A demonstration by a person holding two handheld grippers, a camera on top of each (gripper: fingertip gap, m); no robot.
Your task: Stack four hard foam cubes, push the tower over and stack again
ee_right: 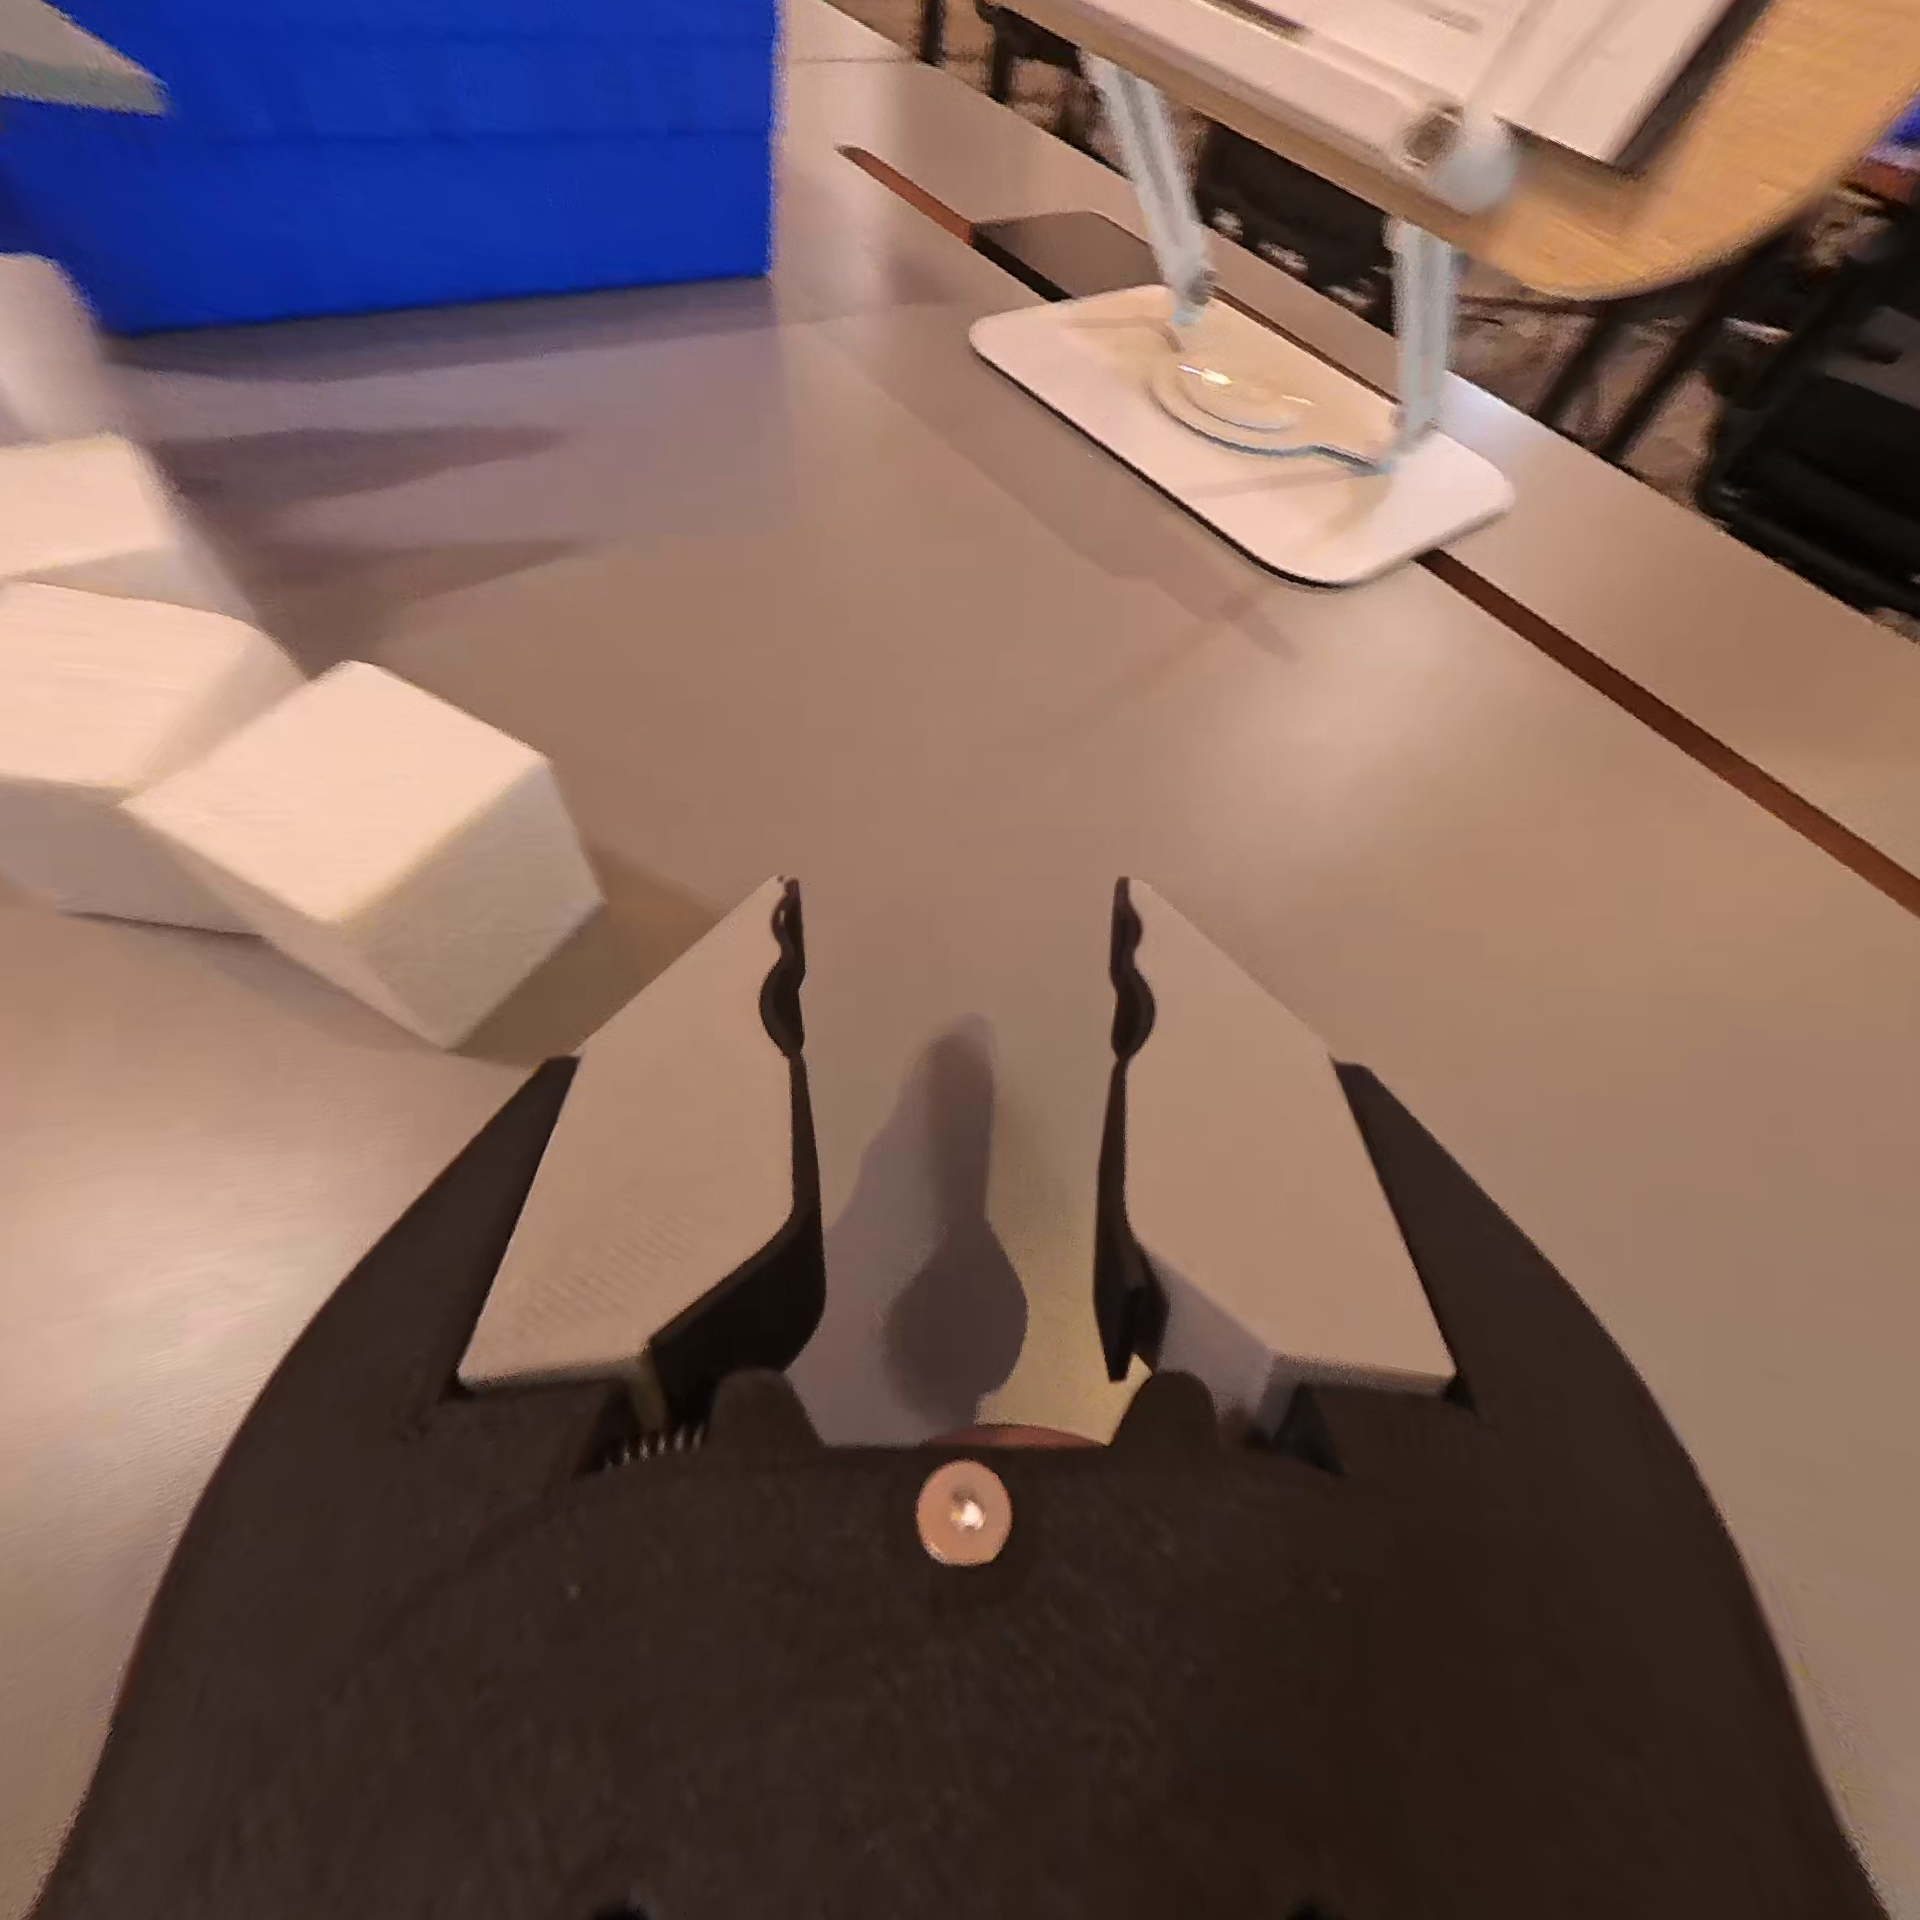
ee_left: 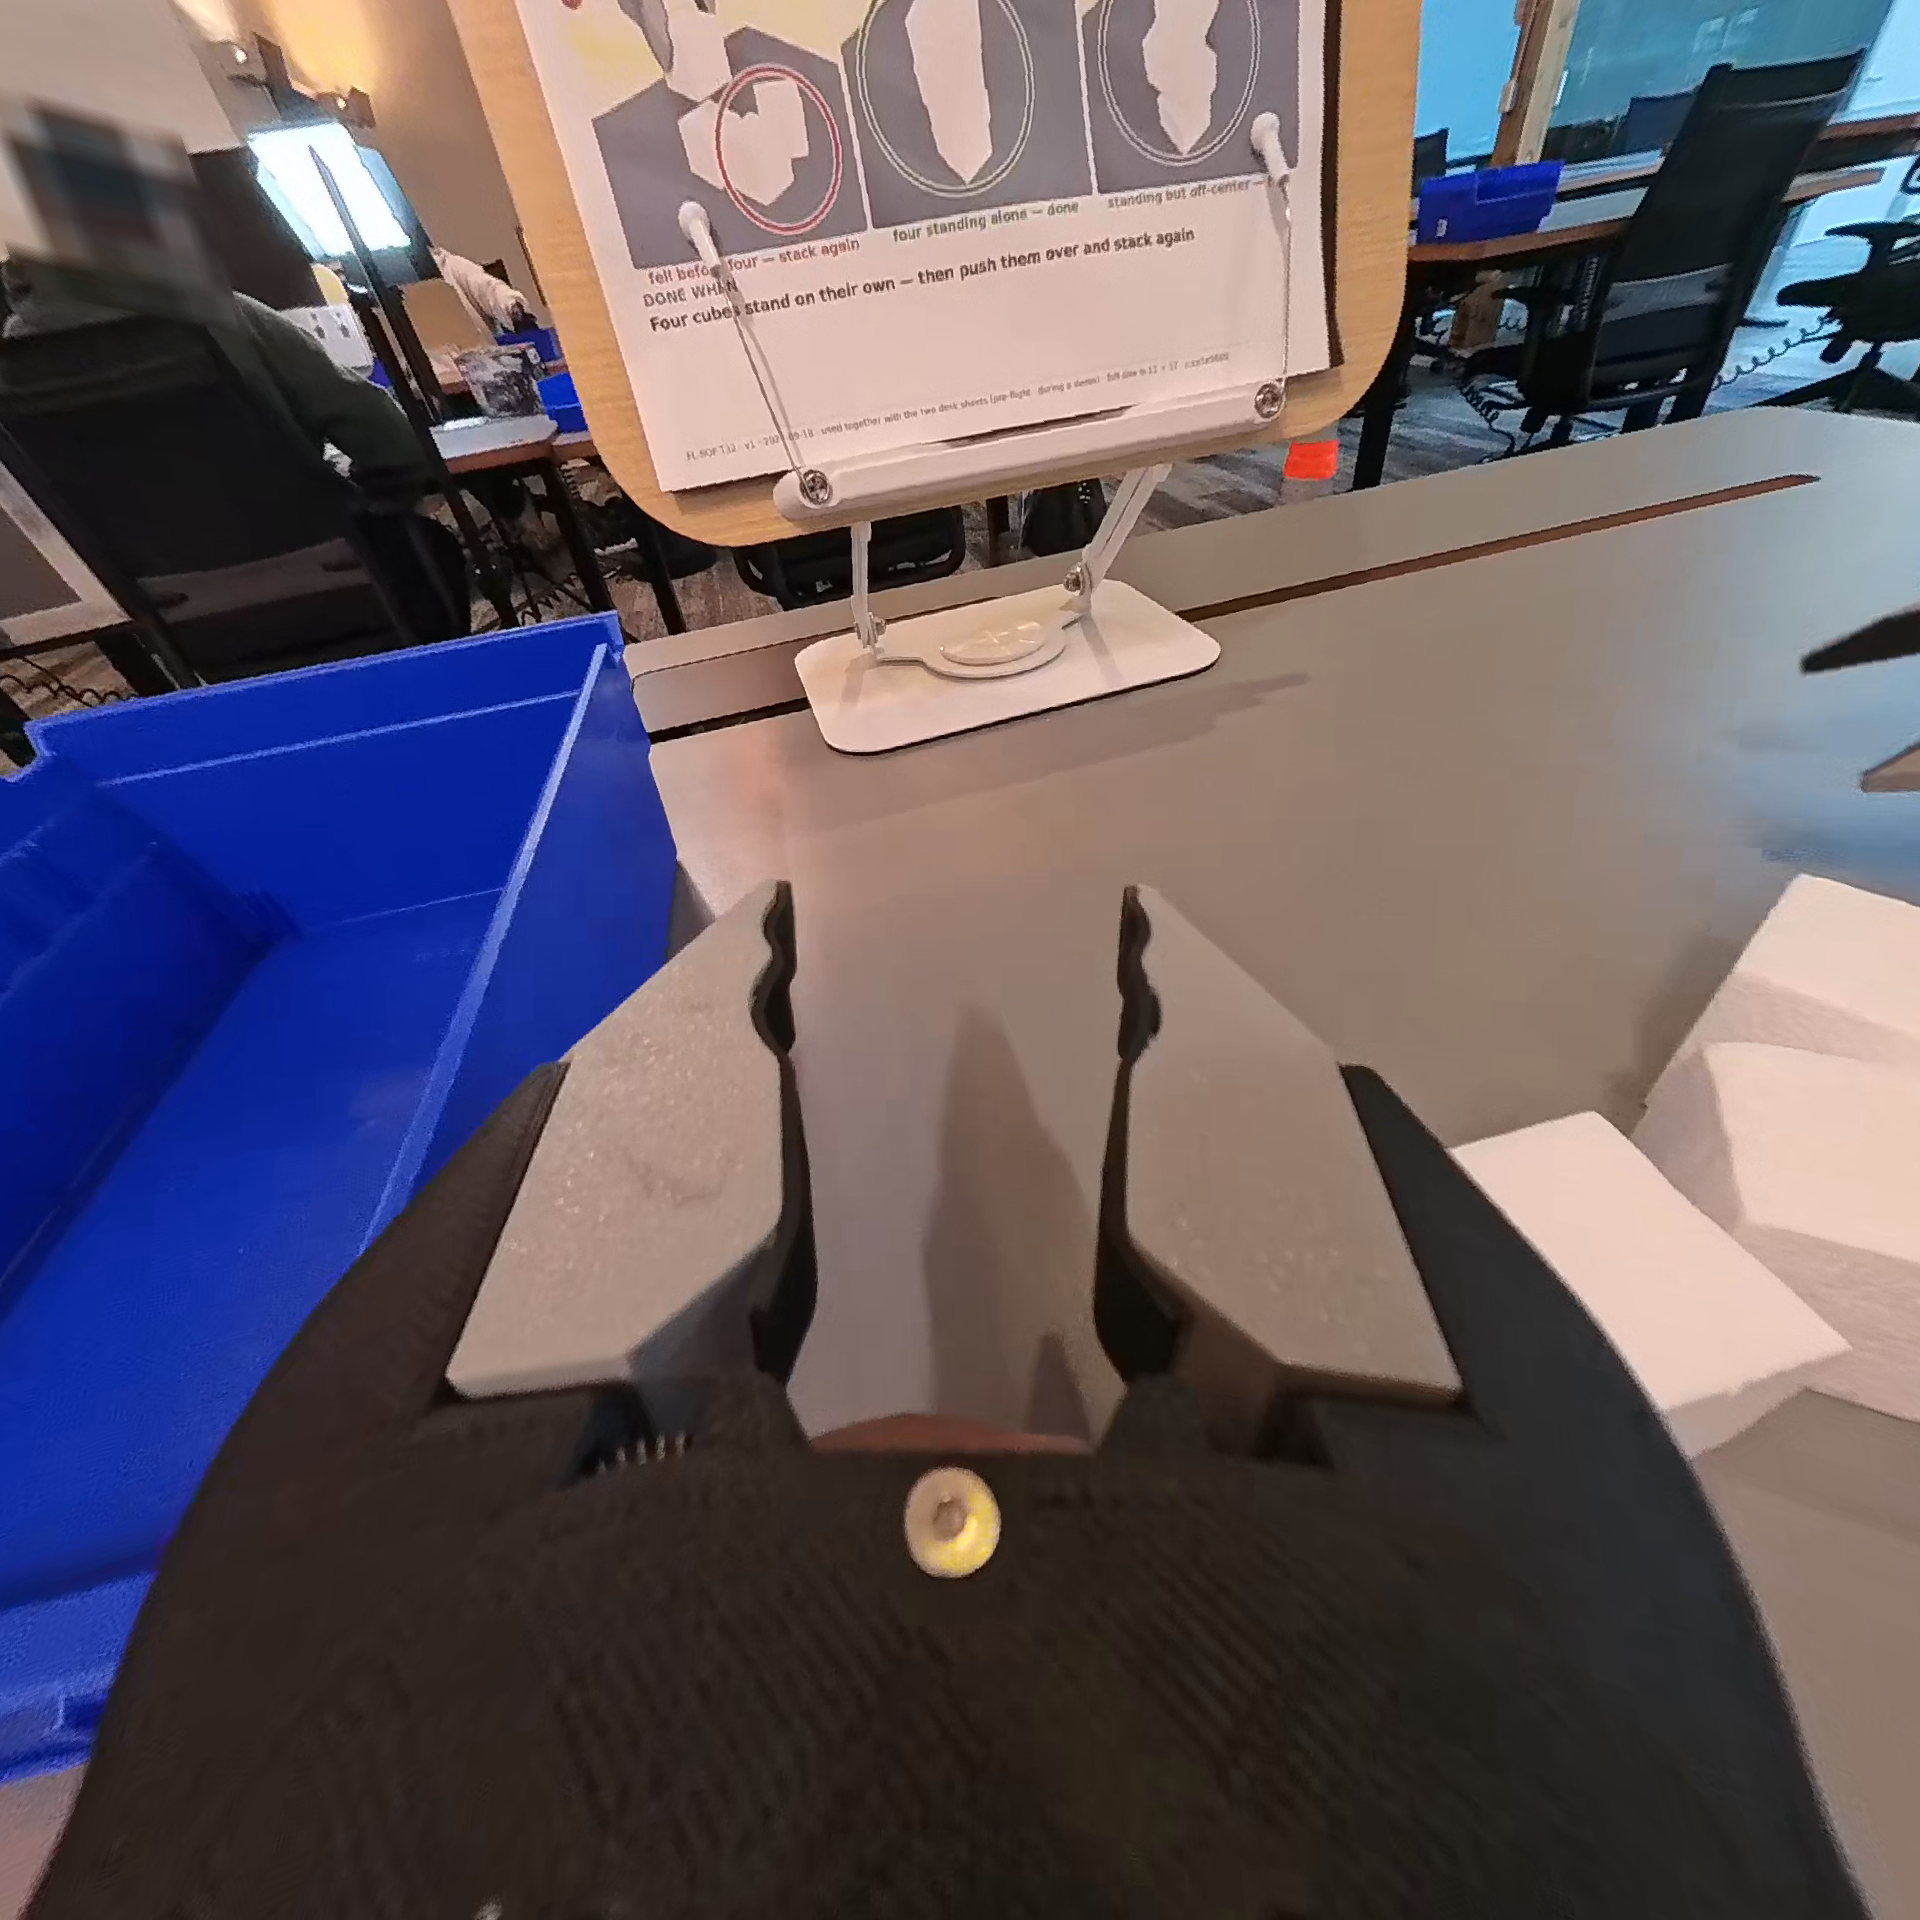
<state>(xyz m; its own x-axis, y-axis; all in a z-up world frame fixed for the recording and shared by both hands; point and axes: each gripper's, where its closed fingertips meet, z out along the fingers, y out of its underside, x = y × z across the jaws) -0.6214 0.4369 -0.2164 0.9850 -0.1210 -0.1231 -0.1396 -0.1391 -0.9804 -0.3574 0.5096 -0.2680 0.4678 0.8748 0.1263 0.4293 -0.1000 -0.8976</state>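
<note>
Left wrist view, from left to right: a deep blue plastic bin (ee_left: 312,987) sits on the grey counter (ee_left: 1403,748), just beside the left hand-held gripper (ee_left: 956,904), whose grey fingers stand apart with only bare counter between them. Behind, a rounded wooden board on a white stand (ee_left: 1006,665) carries a printed instruction sheet (ee_left: 935,260) with pictures and lines of text, which I leave unquoted. At the right edge lie white hard foam cubes (ee_left: 1621,1257), tumbled close together on the counter, none stacked. Right wrist view, again from the left: the same white hard foam cubes (ee_right: 364,842) lie scattered and touching at the left, blurred farther back, with the blue bin (ee_right: 416,156) beyond them. The right hand-held gripper (ee_right: 956,894) hangs over bare counter (ee_right: 935,623), its fingers spread apart and gripping nothing, near the closest cube but clear of it. The white stand (ee_right: 1247,457) is at the upper right.
</note>
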